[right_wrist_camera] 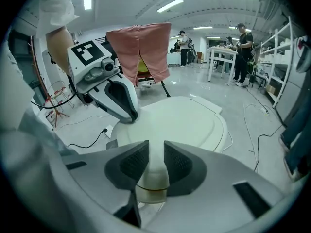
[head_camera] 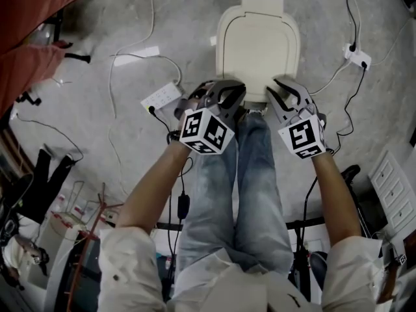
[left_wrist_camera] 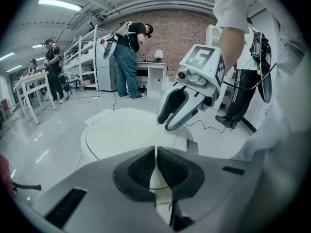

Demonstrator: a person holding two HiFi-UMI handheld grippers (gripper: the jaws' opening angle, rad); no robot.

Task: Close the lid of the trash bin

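The trash bin stands on the floor with its cream lid lying flat down over it. Both grippers hover at the lid's near edge, side by side. My left gripper has its jaws shut, pads meeting with nothing between them, just over the lid. My right gripper keeps a narrow gap between its pads; the lid and its front lip show through the gap, and the pads do not press on them. Each gripper shows in the other's view: the right, the left.
The person's legs in jeans stand right behind the bin. Power strips and cables lie on the floor on both sides. A red cloth hangs at the far left, and a white drawer unit stands at the right. People work in the background.
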